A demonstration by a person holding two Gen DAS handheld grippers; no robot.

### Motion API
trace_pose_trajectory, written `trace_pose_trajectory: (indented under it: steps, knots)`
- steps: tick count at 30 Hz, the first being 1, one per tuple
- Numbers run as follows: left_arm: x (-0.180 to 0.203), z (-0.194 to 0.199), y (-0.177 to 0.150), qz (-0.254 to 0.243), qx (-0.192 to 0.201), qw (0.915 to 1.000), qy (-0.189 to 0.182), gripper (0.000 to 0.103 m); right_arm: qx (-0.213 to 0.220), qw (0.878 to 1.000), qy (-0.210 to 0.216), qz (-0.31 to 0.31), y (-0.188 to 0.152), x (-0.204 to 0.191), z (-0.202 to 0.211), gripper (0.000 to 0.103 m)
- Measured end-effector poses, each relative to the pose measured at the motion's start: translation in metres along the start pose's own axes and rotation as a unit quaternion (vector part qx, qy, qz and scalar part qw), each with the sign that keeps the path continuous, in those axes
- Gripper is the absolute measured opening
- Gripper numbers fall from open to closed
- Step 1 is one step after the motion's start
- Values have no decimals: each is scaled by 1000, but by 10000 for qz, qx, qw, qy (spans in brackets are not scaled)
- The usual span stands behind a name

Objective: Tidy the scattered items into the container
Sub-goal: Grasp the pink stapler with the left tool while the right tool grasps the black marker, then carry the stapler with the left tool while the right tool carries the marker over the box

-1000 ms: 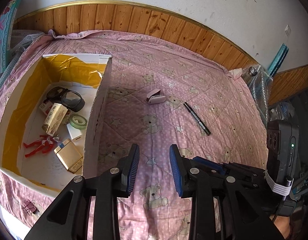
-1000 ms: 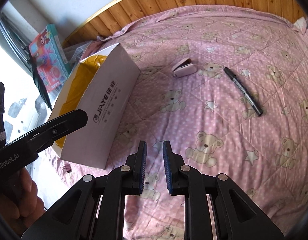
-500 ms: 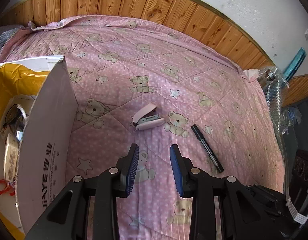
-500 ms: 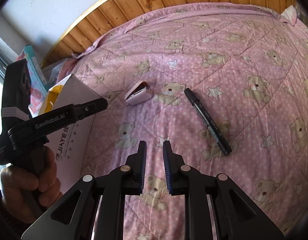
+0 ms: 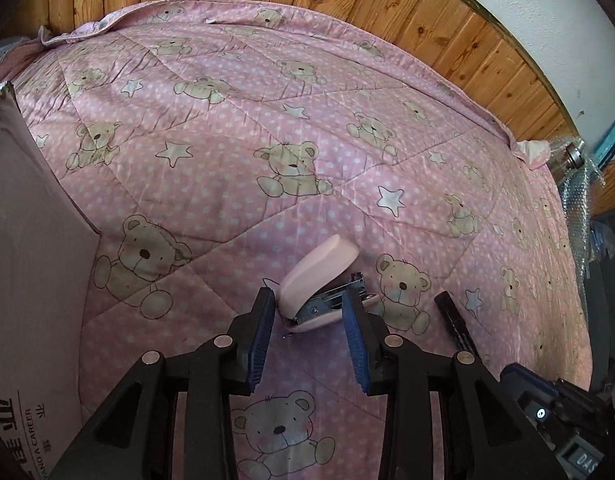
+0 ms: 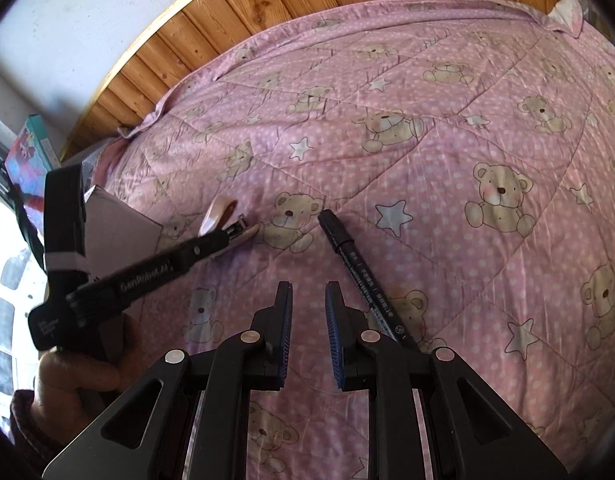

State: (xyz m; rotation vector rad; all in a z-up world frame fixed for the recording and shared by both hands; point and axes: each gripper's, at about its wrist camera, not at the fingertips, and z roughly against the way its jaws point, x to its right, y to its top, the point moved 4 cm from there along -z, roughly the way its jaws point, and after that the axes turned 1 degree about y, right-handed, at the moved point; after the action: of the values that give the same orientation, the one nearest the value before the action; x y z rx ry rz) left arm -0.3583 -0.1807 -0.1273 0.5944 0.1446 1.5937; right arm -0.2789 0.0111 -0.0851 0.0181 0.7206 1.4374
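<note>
Stapler [image 5: 321,284], lower centre on the bed [image 5: 235,152], is sitting between the wide left claw [image 5: 309,316]; its sprung lid risks slipping out. Right claw [image 6: 309,308] is hovering narrowly parted, empty.

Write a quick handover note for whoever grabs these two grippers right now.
Left gripper: open, fingers on either side of the pink stapler on the quilt, not yet closed on it.
Right gripper: open, empty, just left of the black marker.
Box: at the left edge; its contents are out of view.
Done: nothing gripped yet.
Left: close on the stapler, carry it to the box, then the marker.
</note>
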Motion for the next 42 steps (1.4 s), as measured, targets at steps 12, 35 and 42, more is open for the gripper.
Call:
trace_pose_trajectory:
  steps: [12, 35, 42]
  knots:
    - [16, 6, -18, -878, 149, 9960, 37, 44, 74, 9992, -294, 265, -1, 15, -8, 23]
    - [81, -2, -22, -2362, 513, 9698, -337, 56, -25, 9986, -359, 387, -14, 36, -24, 19]
    - [90, -30, -25, -2345, 186, 9704, -551, 25, 9, 9994, -289, 205, -14, 40, -20, 14]
